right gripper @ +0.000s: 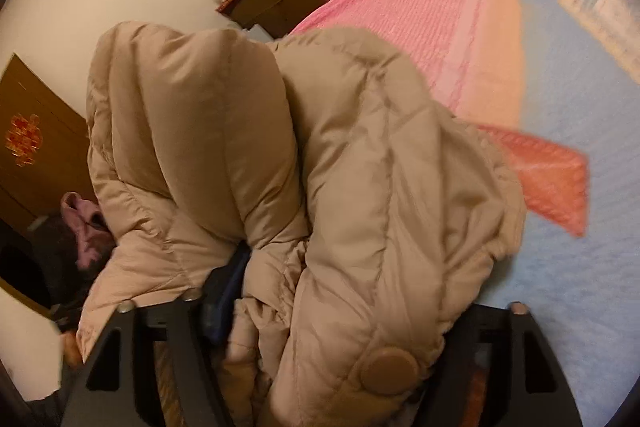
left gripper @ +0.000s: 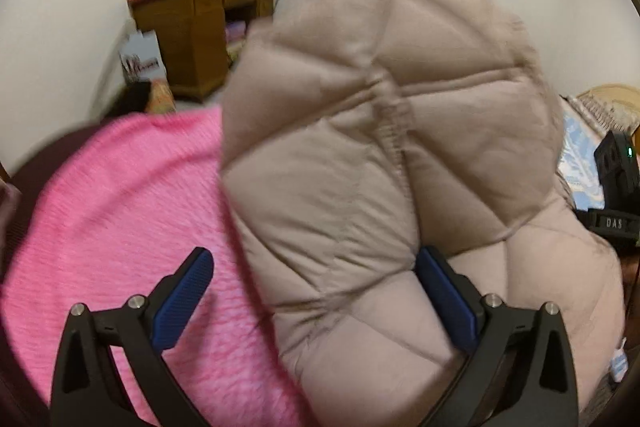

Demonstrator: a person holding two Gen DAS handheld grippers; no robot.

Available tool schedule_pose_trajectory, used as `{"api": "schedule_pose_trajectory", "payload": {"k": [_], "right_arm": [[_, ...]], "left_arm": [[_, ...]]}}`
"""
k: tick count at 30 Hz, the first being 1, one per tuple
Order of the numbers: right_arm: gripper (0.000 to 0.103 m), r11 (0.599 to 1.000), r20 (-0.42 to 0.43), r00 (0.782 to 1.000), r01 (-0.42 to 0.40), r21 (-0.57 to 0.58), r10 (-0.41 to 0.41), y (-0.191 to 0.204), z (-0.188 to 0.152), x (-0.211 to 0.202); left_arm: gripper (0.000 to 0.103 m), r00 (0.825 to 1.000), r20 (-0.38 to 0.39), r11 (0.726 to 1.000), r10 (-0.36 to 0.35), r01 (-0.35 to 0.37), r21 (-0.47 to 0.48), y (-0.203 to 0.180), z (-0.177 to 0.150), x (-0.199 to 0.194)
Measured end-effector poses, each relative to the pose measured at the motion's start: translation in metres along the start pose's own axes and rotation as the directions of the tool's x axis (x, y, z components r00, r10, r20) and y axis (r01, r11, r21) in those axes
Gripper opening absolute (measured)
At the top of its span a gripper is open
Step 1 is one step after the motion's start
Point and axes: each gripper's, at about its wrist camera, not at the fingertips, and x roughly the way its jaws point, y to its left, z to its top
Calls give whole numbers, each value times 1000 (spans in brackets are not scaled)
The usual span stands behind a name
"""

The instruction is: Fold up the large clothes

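Left gripper (left gripper: 316,291) apart beside beige puffer coat (left gripper: 380,155); right gripper (right gripper: 340,307) state indiscernible; "DAS" on black device (left gripper: 614,223).

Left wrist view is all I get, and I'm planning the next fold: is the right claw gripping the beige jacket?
Observer: I cannot tell. In the right wrist view the jacket is heaped over the right claw, and only one blue pad shows.
Operator: Any fastener on that side?
Observer: Yes, a big round button sits low on the jacket, close to the camera.
Operator: What lies beyond the jacket there?
Observer: A red-pink cloth lies on a light blue sheet.
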Motion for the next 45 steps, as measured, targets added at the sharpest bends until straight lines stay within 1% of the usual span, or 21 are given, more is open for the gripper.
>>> {"api": "schedule_pose_trajectory", "payload": {"k": [1, 3, 4, 6, 8, 10, 12, 14, 15, 16, 17, 19, 20, 22, 25, 28, 33, 36, 45], "right_arm": [[76, 1000, 15, 1000, 16, -4, -16, 6, -1, -10], [77, 1000, 42, 999, 14, 10, -14, 13, -2, -29], [80, 1000, 69, 997, 18, 17, -19, 17, -3, -41], [81, 999, 143, 989, 42, -8, -40, 32, -10, -73], [84, 998, 228, 972, 58, -31, -49, 49, -19, -105], [86, 994, 303, 948, 108, -32, -94, 68, -27, -129], [86, 981, 391, 907, 189, -45, -157, 92, -43, -150], [87, 956, 461, 857, 287, -57, -230, 119, -59, -164], [87, 946, 487, 838, 316, -70, -244, 133, -63, -166], [87, 938, 506, 828, 334, -96, -243, 145, -70, -168], [87, 934, 512, 825, 340, -113, -238, 148, -74, -170], [87, 927, 518, 826, 345, -149, -224, 156, -82, -171], [87, 924, 519, 830, 340, -175, -207, 163, -88, -171], [87, 919, 523, 829, 343, -195, -198, 170, -92, -174], [88, 913, 520, 832, 347, -214, -195, 177, -95, -168], [88, 915, 512, 837, 342, -213, -194, 174, -96, -162], [88, 915, 501, 845, 336, -225, -187, 175, -99, -158], [88, 912, 505, 844, 335, -236, -180, 177, -102, -158], [88, 911, 495, 853, 326, -253, -168, 179, -108, -154]], "left_arm": [[103, 1000, 21, 1000, -3, 3, 13, -2, 1, -14], [103, 998, 66, 1000, -24, 24, 2, 2, 2, -39], [103, 996, 82, 999, -31, 32, -6, 3, 2, -49], [103, 993, 119, 999, -25, 28, -18, 9, 2, -70], [103, 990, 138, 999, -31, 35, -23, 15, 0, -83], [103, 989, 146, 999, -27, 29, -18, 19, -7, -96], [103, 989, 144, 1000, -15, 16, -3, 21, -12, -98], [103, 991, 134, 1000, -5, 3, 17, 11, -10, -99], [103, 991, 135, 1000, -3, 0, 26, 7, -9, -98], [103, 989, 150, 999, 6, -11, 33, 6, -10, -100], [103, 987, 161, 999, 6, -13, 42, 4, -10, -102], [103, 987, 160, 998, -14, 4, 64, 1, -13, -102], [103, 986, 167, 997, -12, -1, 74, -1, -14, -105], [103, 982, 188, 996, -5, -13, 92, -7, -13, -110], [103, 981, 195, 994, -16, -6, 113, -12, -14, -115], [103, 980, 201, 992, -15, -10, 123, -16, -13, -116], [103, 979, 201, 993, -20, -5, 120, -17, -13, -115], [103, 980, 201, 993, -16, -7, 114, -17, -13, -115], [103, 982, 191, 994, -13, -8, 107, -16, -14, -115]]}}
